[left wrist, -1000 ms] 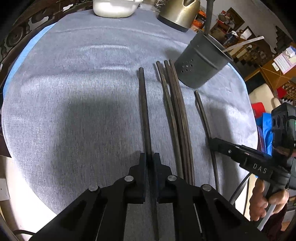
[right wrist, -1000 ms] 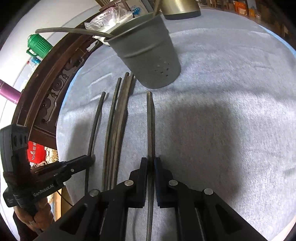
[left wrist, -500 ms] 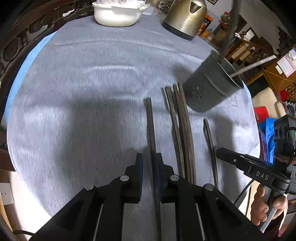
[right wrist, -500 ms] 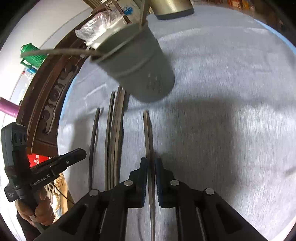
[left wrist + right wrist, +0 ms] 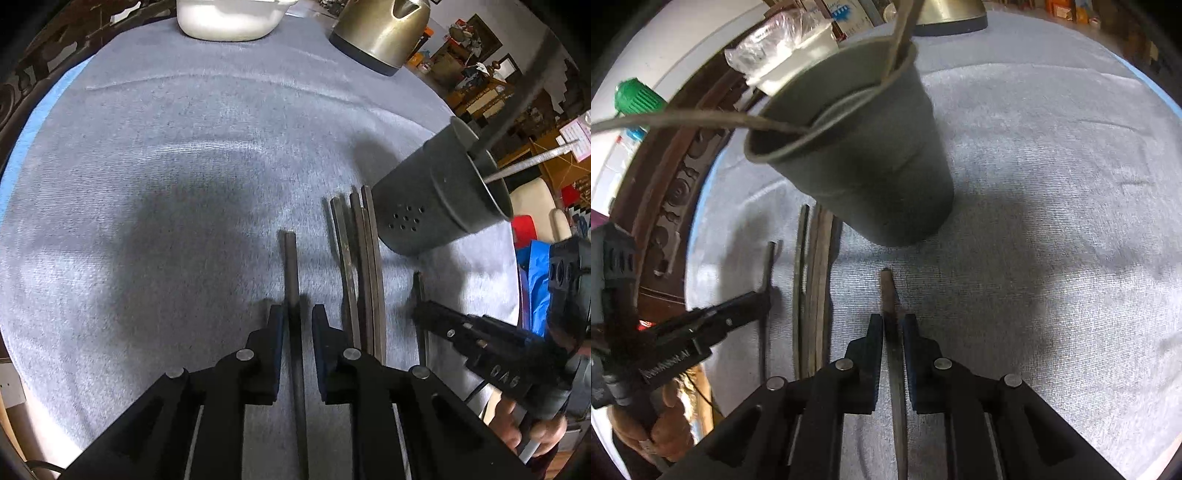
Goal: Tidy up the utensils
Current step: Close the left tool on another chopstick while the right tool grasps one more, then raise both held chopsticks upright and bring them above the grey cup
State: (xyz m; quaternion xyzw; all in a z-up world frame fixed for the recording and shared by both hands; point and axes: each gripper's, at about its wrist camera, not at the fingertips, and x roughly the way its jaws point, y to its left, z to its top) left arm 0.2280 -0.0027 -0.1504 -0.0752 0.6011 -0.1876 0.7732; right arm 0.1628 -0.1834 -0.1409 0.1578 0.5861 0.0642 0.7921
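My left gripper (image 5: 297,316) is shut on a dark chopstick (image 5: 290,258) that points forward over the grey cloth. My right gripper (image 5: 889,325) is shut on another dark chopstick (image 5: 887,288), its tip just short of the grey perforated utensil holder (image 5: 864,162). The holder (image 5: 439,199) stands at the right in the left wrist view, with utensil handles sticking out. Several more chopsticks (image 5: 360,258) lie side by side on the cloth beside it; they also show in the right wrist view (image 5: 812,280). The right gripper shows at right in the left wrist view (image 5: 419,314).
A white dish (image 5: 229,16) and a brass kettle (image 5: 380,29) stand at the far side of the round table (image 5: 147,147). A carved wooden chair back (image 5: 668,206) and a green-capped bottle (image 5: 635,98) lie beyond the table edge.
Both grippers have lifted and drawn back with their chopsticks, so less stick shows ahead of the fingers. The holder now looks closer and larger in the right wrist view.
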